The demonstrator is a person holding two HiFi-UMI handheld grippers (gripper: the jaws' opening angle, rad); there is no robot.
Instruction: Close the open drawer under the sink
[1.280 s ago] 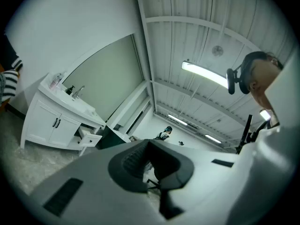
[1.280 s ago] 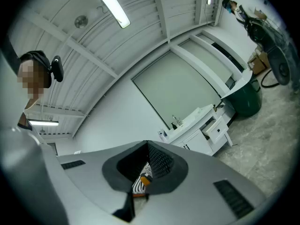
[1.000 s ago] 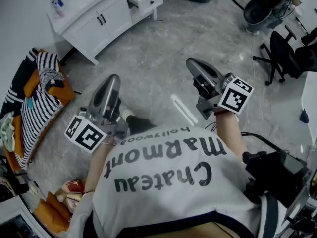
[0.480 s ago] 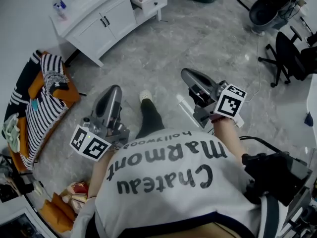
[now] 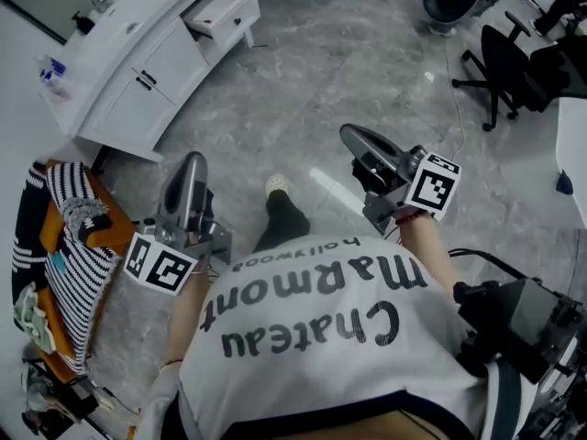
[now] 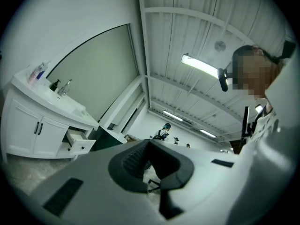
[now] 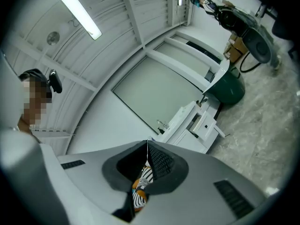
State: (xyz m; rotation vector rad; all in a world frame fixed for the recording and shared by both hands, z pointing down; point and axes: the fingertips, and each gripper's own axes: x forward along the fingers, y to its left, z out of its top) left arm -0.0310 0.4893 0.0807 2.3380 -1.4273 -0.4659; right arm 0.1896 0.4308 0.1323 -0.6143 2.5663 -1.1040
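The drawer [image 5: 225, 16] is too small to see inside.

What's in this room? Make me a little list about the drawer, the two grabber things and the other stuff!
drawer: open, sticking out of the white sink cabinet
left gripper: jaws shut, holding nothing, nowhere near the drawer
right gripper: jaws shut, holding nothing
floor: grey, marbled
striped cloth: at the left, on something orange
office chair: black, upper right

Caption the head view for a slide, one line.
Left gripper and right gripper shut, empty, well short of the sink cabinet with its drawer open.
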